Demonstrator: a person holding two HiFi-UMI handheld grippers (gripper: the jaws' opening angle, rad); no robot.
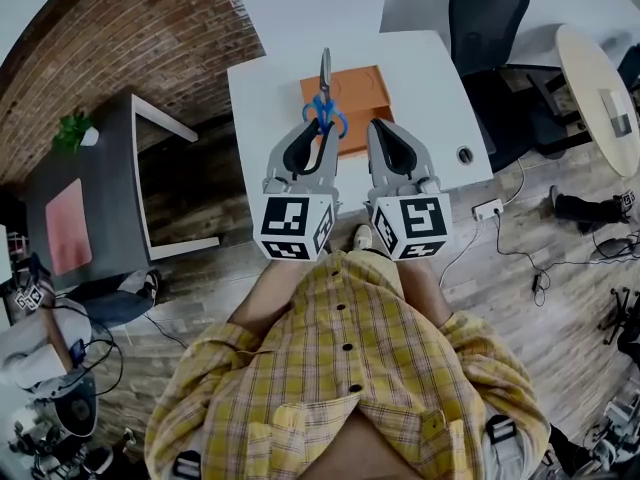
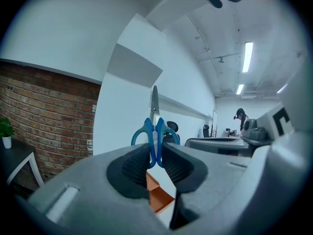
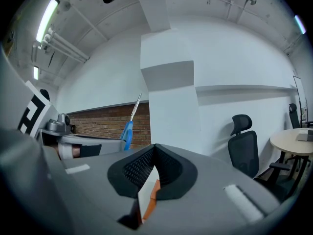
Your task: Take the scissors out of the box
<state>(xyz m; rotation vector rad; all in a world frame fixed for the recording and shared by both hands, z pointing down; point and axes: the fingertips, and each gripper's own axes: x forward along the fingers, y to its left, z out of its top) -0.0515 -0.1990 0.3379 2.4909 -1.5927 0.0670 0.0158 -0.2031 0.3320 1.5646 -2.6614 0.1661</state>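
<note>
The left gripper (image 2: 155, 154) clamps the scissors (image 2: 154, 129) by the handles — blades straight up, above the box (image 1: 362, 94); the right gripper (image 3: 153, 152) (jaws together, empty) hangs alongside.

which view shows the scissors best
Left gripper view: the scissors sit centred, blue handles clamped in the left gripper, blades up. Head view shows them small over the orange box; right gripper view only a side-on sliver.

The left hand-held gripper (image 1: 318, 133) clamps the scissors (image 1: 325, 83), the right hand-held gripper (image 1: 378, 128) (jaws together, empty) level beside it.
</note>
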